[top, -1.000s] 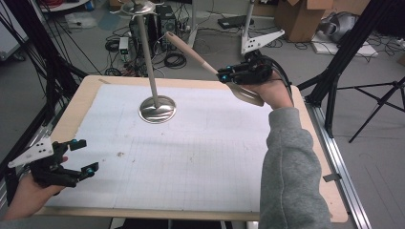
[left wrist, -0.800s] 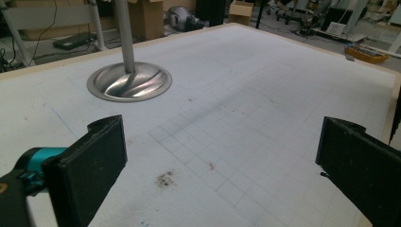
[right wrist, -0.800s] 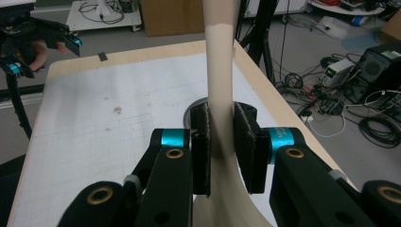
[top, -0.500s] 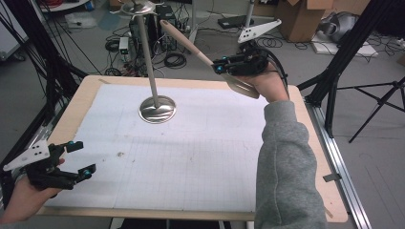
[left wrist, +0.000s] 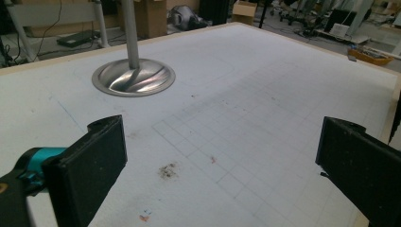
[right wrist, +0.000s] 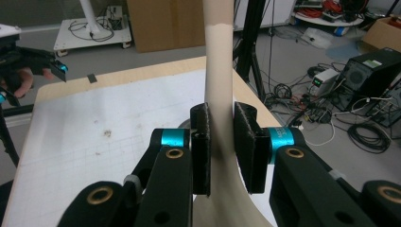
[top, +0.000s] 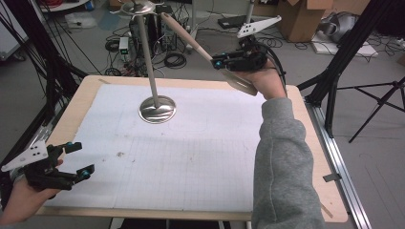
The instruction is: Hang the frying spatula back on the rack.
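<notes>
A robotics or motion-recording lab is shown, not a home or shop. The desk (top: 86, 95) is a bare wooden board covered by a white gridded sheet (top: 191, 152), framed by black struts (top: 43, 71) and an aluminium rail (top: 334, 152) along one side. The grey floor around it is strewn with tangled cables (top: 174, 59), power supplies and small electronic boxes (right wrist: 326, 75). Cardboard boxes (top: 301, 19) are stacked at the back, and black tripod legs (top: 377, 102) are planted beside the desk. A dark computer case (right wrist: 373, 66) is set on the floor among more wiring, and further workbenches with equipment are seen in the background of the left gripper view.
</notes>
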